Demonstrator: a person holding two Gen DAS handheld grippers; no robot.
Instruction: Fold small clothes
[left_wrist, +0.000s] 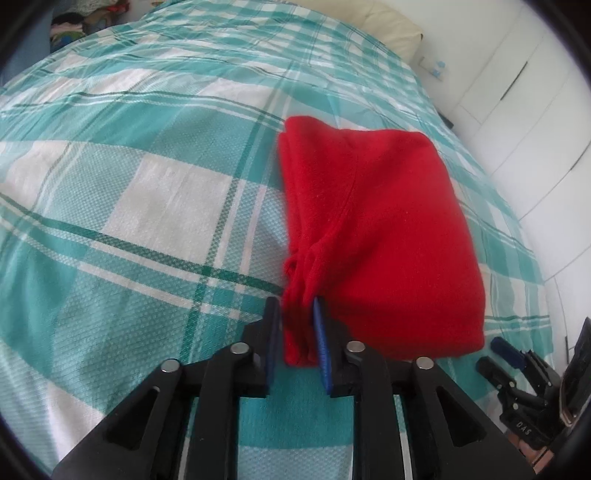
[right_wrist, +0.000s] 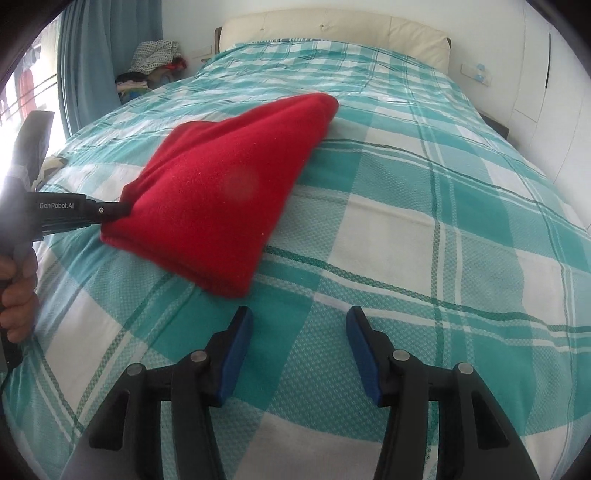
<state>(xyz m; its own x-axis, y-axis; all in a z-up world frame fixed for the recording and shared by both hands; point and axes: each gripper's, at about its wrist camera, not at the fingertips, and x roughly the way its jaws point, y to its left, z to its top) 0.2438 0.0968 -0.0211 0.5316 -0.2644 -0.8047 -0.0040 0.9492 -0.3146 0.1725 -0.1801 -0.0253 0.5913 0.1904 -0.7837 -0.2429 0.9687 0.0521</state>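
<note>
Teal plaid bedspread (right_wrist: 424, 229) fills the frame; left gripper (left_wrist: 297, 325) clamps the folded red garment (left_wrist: 380, 236), right gripper (right_wrist: 299, 321) spread apart, clothes pile (right_wrist: 151, 66) upper left.

Light: bright, even daylight in both views.
Source: the window (right_wrist: 22, 92) at the far left of the right wrist view, blown out to white.
Glare: a pale haze spreads from that window over the left gripper (right_wrist: 74, 214) body.
Shadows: soft and faint on the bedspread (right_wrist: 406, 221).
Blur: the red garment (left_wrist: 376, 229) has smeared edges; a pale round smudge sits on it in the right wrist view.
Distortion: strong fisheye bend, dark vignette in the corners.
</note>
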